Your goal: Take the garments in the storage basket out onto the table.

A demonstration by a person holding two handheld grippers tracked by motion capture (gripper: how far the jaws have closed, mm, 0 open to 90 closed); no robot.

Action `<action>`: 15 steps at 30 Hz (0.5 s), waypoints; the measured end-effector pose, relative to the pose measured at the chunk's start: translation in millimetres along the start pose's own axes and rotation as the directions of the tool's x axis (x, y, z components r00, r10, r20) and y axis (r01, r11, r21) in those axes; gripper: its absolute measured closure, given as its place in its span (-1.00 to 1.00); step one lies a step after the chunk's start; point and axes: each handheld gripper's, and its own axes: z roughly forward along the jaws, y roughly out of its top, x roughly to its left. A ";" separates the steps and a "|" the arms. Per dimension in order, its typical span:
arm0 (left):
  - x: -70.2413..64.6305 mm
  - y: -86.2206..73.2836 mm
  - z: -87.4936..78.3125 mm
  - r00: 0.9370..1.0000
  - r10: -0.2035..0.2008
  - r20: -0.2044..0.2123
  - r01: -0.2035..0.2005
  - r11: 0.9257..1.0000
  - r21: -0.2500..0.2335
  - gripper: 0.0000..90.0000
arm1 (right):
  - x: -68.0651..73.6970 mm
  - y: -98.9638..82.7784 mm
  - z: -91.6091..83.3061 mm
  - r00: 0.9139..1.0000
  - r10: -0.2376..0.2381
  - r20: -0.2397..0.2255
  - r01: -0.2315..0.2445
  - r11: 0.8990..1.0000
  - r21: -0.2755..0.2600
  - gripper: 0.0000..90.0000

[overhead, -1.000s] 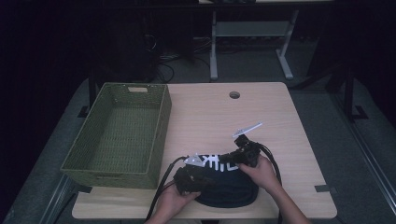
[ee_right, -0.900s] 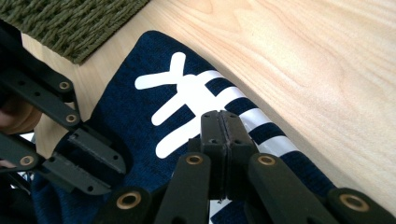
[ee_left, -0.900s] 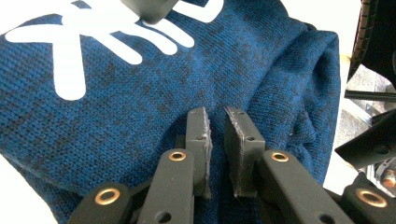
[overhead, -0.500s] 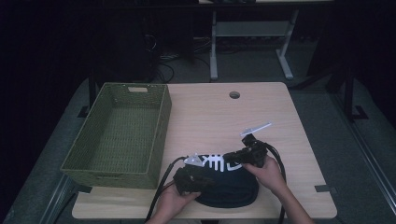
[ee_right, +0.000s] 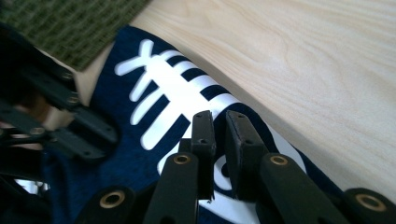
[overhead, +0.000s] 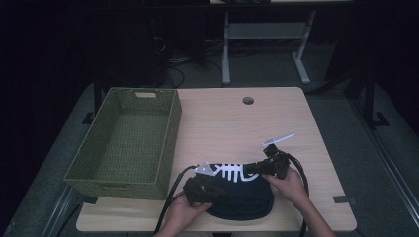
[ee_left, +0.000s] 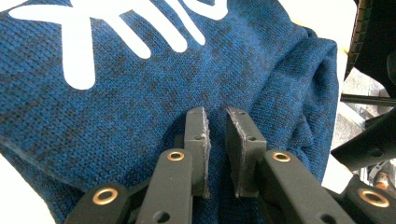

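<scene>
I hold my left gripper [overhead: 210,189] on the near-left part of the dark blue garment [overhead: 244,197] (white fishbone print on it) and my right gripper [overhead: 257,168] at its far-right edge; the green woven basket [overhead: 106,163] sits left of it.

Garment [ee_left: 140,93]: my jaws meet matt blue knit, smooth white print.
Table [ee_right: 303,60]: smooth pale wood.
Basket [overhead: 128,143]: rough green weave.

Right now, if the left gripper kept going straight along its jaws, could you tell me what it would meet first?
Most likely the blue garment: the left gripper points straight onto its knit, jaws nearly together. Whether the tips already touch the fabric is unclear from this angle.
</scene>
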 end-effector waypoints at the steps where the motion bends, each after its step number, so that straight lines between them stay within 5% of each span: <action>1: 0.0 0.0 0.0 1.000 0.000 0.000 0.000 1.000 0.000 0.75 | 0.2 -0.8 -3.5 1.000 -0.002 0.001 0.002 1.000 -0.007 0.81; 10: 0.3 -0.6 -0.2 1.000 -0.003 0.003 0.003 1.000 -0.004 0.75 | -16.0 -13.1 -14.6 0.998 0.036 0.044 -0.036 0.999 0.004 0.85; 15: 0.3 -0.6 -0.1 1.000 -0.006 0.005 0.006 1.000 -0.003 0.75 | -20.6 -20.5 -14.7 0.998 0.058 0.028 -0.058 0.998 -0.004 0.82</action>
